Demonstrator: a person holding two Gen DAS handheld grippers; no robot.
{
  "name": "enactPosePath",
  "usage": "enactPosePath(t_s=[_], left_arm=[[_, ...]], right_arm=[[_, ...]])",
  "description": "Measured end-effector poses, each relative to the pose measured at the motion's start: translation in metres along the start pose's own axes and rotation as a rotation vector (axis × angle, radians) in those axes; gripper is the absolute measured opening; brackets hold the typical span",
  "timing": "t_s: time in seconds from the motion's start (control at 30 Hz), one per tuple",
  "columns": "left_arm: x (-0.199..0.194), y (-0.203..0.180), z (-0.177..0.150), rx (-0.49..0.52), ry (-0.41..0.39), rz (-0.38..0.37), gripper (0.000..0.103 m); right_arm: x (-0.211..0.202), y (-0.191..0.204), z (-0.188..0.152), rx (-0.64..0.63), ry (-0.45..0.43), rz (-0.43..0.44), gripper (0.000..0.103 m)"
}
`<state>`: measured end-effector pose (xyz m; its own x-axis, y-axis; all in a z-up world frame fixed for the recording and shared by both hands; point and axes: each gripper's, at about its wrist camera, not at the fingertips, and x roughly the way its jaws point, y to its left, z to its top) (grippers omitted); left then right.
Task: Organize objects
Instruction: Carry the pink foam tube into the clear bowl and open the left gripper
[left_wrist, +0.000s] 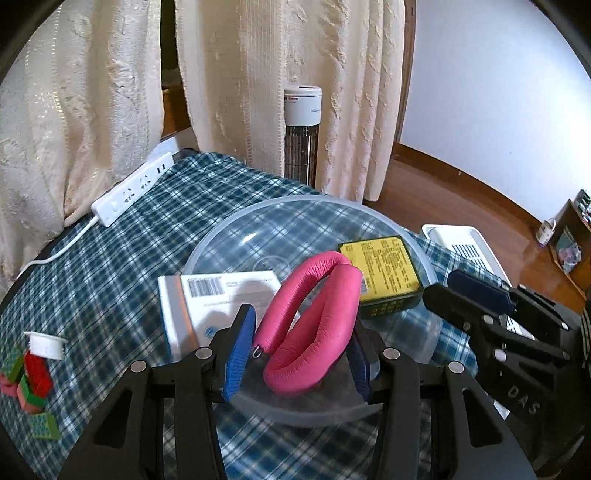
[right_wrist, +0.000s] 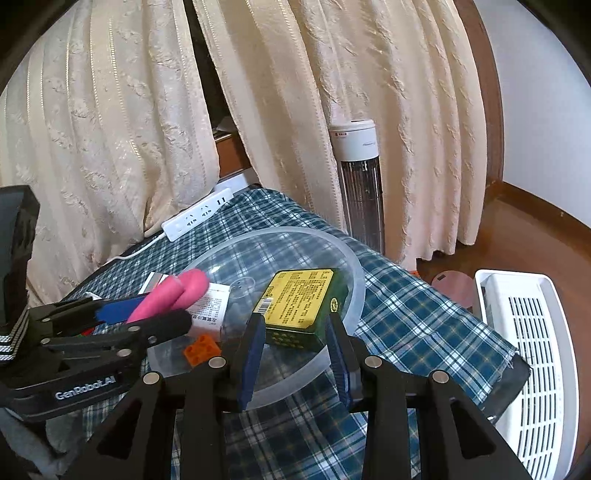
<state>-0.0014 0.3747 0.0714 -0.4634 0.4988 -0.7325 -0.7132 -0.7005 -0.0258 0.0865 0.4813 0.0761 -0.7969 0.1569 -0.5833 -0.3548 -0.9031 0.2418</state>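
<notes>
The jaws of the left gripper (left_wrist: 301, 350) pinched the folded pink ring (left_wrist: 314, 325), a soft padded loop held over the near part of the clear plastic bowl (left_wrist: 236, 229). The jaws of the right gripper (right_wrist: 295, 354) stood either side of the yellow-and-green box (right_wrist: 301, 306), whose near end lay over the bowl's rim; the blue pads looked to be against its sides, so I judged it gripped rather than merely framed.

The step in hand seemed to be placing these 2 things into the bowl. To do it well, the ring should be lowered until its bend rests on the bowl floor before the jaws part, since a soft loop is likely to spring open and roll. It should come down clear of the white booklet (left_wrist: 221, 299), which leaned over the left rim. The box should be pushed further in so that it sits flat inside instead of tipping on the rim. The 2 grippers were close together, so one should finish before the other moves.

The bowl stood on the checked cloth (left_wrist: 129, 258) covering the bench. Inside it were the box, part of the booklet, and an orange brick (right_wrist: 201, 349) near the front wall. Loose red and green blocks (left_wrist: 31, 380) and a small white-capped red thing lay outside it, well to the left. A white slatted basket (right_wrist: 532, 350) sat off the bench's right edge; what it held I could not tell.
</notes>
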Motion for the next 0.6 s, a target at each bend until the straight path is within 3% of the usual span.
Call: enactPosePath(t_s=[0.07, 0.13, 0.6], left_arm=[[0.005, 0.002, 0.001, -0.014, 0.014, -0.017, 0.054], [0.006, 0.005, 0.002, -0.033, 0.021, -0.031, 0.067], [-0.030, 0.032, -0.008, -0.072, -0.043, 0.014, 0.067]], right_arm=[[0.002, 0.000, 0.000, 0.002, 0.001, 0.000, 0.037], [0.002, 0.001, -0.001, 0.001, 0.003, 0.000, 0.037], [0.003, 0.017, -0.002, -0.019, 0.010, 0.017, 0.041]])
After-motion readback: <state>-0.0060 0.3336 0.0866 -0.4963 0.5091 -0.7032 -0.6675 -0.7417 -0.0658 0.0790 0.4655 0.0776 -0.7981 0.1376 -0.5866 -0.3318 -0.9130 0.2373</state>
